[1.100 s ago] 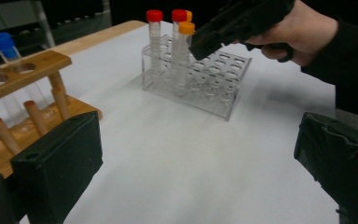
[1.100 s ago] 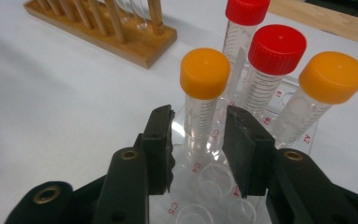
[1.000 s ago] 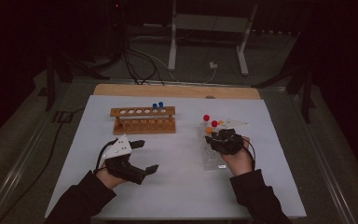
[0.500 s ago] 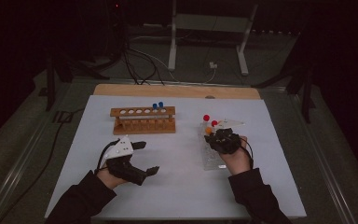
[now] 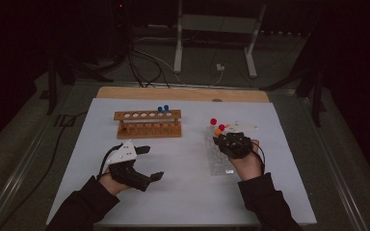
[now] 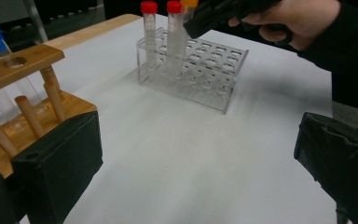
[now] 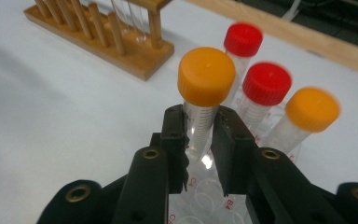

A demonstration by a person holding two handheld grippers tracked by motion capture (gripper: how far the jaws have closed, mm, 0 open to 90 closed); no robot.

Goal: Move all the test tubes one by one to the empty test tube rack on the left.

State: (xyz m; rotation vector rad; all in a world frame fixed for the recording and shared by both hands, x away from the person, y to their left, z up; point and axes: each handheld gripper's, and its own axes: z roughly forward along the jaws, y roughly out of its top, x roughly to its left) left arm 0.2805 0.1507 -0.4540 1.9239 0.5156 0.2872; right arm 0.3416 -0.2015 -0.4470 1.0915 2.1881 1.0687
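an orange-capped tube (image 7: pixel 205 93) is clamped by the right tongs (image 7: pixel 199 140) above the clear rack (image 5: pixel 218 156) near the table's right edge; the left tongs (image 5: pixel 147 163) are held open near the front edge

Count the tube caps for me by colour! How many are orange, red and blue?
Orange caps: 2
Red caps: 2
Blue caps: 2
Total: 6
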